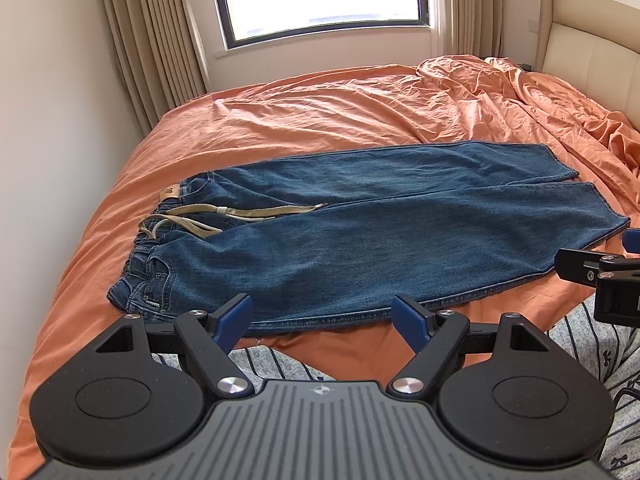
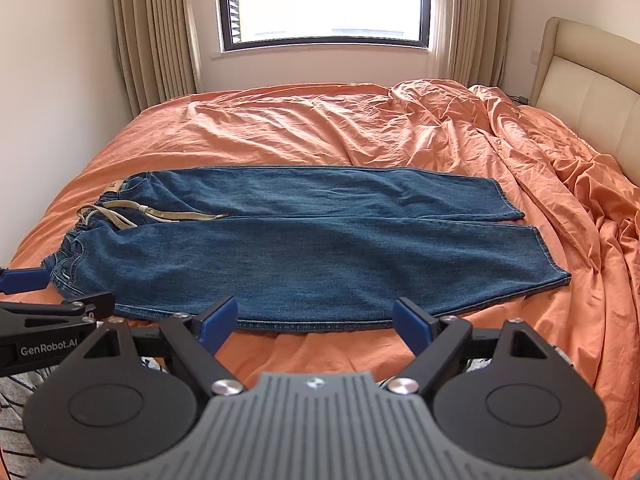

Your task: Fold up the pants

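Right wrist view: white lettering "GenRobot.AI" on the black side of the left gripper [image 2: 24,280], near left edge of frame. Small round emblem on the grey ribbed housing of the right gripper [image 2: 314,316]; no characters legible in it. Tan waistband patch [image 2: 114,187] on the jeans [image 2: 280,248], far left: print too small to read.

A home bedroom: a bed [image 2: 280,128] in orange sheets, padded headboard [image 2: 580,92], curtains [image 2: 152,32], probably daylight through the window [image 2: 324,4].
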`<act>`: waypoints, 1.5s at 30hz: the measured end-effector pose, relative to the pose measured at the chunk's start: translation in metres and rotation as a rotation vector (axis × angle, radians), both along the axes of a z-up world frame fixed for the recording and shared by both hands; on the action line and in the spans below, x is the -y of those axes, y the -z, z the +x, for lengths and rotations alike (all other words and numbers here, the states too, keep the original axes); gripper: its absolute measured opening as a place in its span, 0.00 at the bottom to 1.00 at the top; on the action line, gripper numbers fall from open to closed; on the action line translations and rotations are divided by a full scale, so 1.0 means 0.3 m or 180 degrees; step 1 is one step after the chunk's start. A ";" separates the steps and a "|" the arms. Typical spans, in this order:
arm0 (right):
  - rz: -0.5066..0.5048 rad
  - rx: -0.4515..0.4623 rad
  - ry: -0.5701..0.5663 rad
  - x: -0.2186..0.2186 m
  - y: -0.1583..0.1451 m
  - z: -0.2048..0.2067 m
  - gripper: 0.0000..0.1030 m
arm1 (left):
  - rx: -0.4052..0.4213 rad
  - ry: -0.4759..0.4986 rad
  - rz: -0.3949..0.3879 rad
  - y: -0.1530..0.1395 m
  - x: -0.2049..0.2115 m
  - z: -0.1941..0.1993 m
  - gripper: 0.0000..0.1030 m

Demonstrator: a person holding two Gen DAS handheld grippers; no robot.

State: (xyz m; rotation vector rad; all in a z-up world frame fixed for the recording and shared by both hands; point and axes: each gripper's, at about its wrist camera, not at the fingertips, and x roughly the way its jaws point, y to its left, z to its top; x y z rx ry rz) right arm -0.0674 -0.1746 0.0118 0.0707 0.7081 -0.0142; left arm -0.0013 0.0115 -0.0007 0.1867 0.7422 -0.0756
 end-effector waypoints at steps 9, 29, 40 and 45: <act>-0.0004 -0.0020 -0.0002 -0.002 -0.001 0.001 0.79 | -0.0003 -0.0033 0.0000 -0.015 -0.010 -0.003 0.90; -0.0008 -0.0020 -0.0002 -0.007 0.000 0.003 0.79 | -0.0003 -0.0037 -0.0006 -0.015 -0.017 -0.005 0.90; -0.0007 -0.0019 0.0007 -0.007 0.002 -0.001 0.79 | -0.0005 -0.0040 -0.0004 -0.014 -0.015 -0.006 0.90; 0.0004 -0.0027 0.0024 0.000 0.005 -0.002 0.79 | -0.0005 -0.0038 -0.0002 -0.014 -0.018 -0.008 0.90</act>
